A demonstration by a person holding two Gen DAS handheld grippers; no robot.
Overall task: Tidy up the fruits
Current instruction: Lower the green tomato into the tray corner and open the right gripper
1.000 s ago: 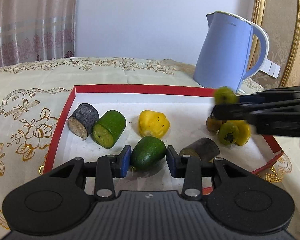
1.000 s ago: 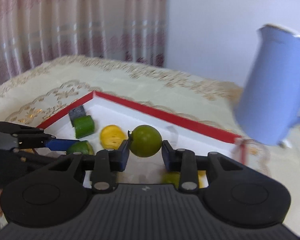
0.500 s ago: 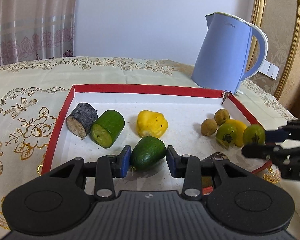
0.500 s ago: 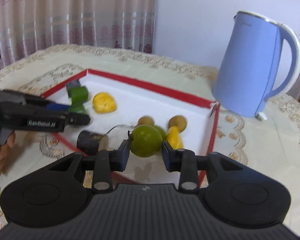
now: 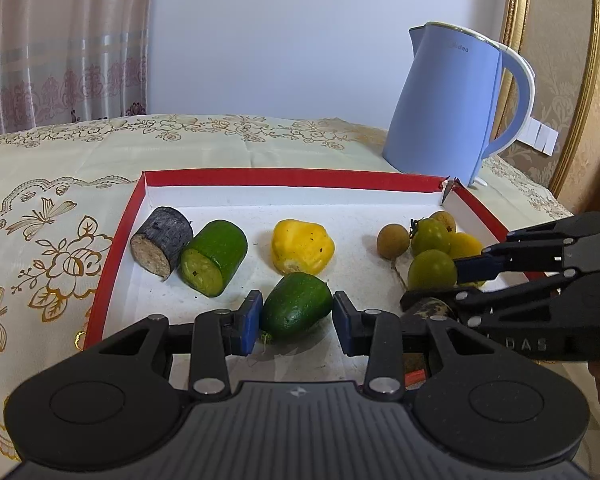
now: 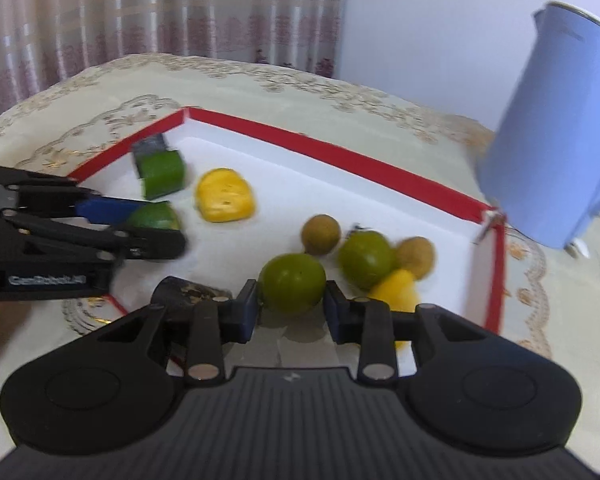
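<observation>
Tools both grip fruit: left tool (image 5: 296,316) a dark-green avocado (image 5: 296,307), right tool (image 6: 291,307) a round glossy green fruit (image 6: 292,283).

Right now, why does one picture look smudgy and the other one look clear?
Right wrist view: everything is smeared, the round green fruit in the right tool and the kettle included, most likely from movement. Left wrist view: sharp, showing the cucumber end crisply, though the fisheye lens bends the tray edges.
</observation>
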